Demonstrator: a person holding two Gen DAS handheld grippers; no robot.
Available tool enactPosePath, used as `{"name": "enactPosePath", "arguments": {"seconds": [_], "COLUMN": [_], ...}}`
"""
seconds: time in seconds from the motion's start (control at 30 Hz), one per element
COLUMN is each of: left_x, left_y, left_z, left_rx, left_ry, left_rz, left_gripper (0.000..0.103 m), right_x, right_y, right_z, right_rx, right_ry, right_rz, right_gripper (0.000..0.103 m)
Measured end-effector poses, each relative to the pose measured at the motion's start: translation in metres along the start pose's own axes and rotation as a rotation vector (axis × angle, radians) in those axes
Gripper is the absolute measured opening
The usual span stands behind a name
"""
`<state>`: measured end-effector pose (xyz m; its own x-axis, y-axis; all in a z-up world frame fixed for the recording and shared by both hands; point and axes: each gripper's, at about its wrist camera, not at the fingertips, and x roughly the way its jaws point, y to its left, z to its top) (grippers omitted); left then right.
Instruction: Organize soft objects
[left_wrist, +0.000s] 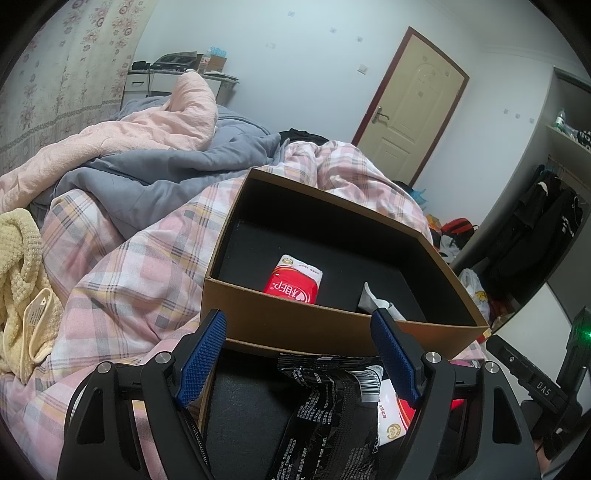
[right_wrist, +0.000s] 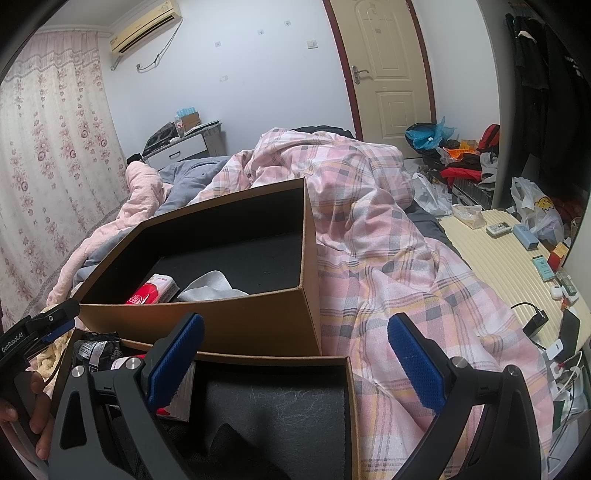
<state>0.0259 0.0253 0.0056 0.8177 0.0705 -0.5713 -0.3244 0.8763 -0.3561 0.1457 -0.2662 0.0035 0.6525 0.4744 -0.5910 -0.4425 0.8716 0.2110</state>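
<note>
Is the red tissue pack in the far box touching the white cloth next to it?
Apart. In the left wrist view, bare black box floor shows between the red tissue pack and the white cloth inside the far box.

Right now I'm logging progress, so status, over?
Left gripper and right gripper open, empty. Red tissue pack and white cloth in far box. Nothing blocking.

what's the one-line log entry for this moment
left gripper: open, empty, over near box | right gripper: open, empty | far box: red tissue pack, white cloth
</note>
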Motion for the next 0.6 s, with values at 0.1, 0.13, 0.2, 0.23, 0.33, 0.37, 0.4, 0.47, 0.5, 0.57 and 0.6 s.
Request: {"name": "enactPosePath", "arguments": {"seconds": [0.1, 0.13, 0.2, 0.23, 0.33, 0.37, 0.4, 0.47, 0.5, 0.57, 0.6], "left_x": [0.0, 0.0, 0.0, 0.0, 0.0, -0.0001, 0.0, -0.0003, -0.0003, 0.0001, -0.0001], "left_y": [0.0, -0.0002, 0.0, 0.0, 0.0001, -0.0006, 0.0001, -0.0007, -0.0007, 0.0001, -0.0004], "left_z": [0.0, -0.0002, 0.0, 0.0, 0.0, -0.0006, 0.0001, -0.0007, -0.0008, -0.0001, -0.0005], "left_rx": [0.0, 0.0, 0.0, 0.0, -0.001, -0.001, -0.001, -0.001, -0.001, -0.001, -0.001], "left_ry": [-0.001, 0.0, 0.001, 0.0, 0.0, 0.0, 0.001, 0.0, 0.0, 0.001, 0.001], "left_rz": [0.0, 0.0, 0.0, 0.0, 0.0, 0.0, 0.0, -0.001, -0.001, 0.0, 0.0], "left_gripper": [0.078, 0.078, 0.078, 0.078, 0.078, 0.078, 0.078, 0.078, 0.078, 0.078, 0.078], "right_x": [0.0, 0.0002, 0.0004, 0.0004, 0.0003, 0.0005, 0.0006, 0.0005, 0.0003, 0.0003, -0.0004], "right_y": [-0.0001, -0.0002, -0.0003, -0.0003, -0.0002, -0.0004, -0.0004, -0.0003, -0.0003, 0.0003, 0.0007], "right_z": [0.0001, 0.0002, 0.0003, 0.0003, 0.0004, 0.0005, 0.0005, 0.0005, 0.0005, -0.0005, -0.0011], "right_rx": [0.001, 0.001, 0.001, 0.001, 0.001, 0.0, 0.0, 0.0, 0.0, 0.0, 0.001], "right_ry": [0.0, 0.0, 0.0, 0.001, 0.0, 0.001, 0.001, 0.002, 0.001, -0.001, -0.003], "right_rz": [0.0, 0.0, 0.0, 0.0, -0.001, 0.0, 0.0, 0.002, 0.008, 0.017, 0.025], "right_gripper": [0.099, 0.099, 0.099, 0.099, 0.099, 0.099, 0.099, 0.099, 0.099, 0.099, 0.099]}}
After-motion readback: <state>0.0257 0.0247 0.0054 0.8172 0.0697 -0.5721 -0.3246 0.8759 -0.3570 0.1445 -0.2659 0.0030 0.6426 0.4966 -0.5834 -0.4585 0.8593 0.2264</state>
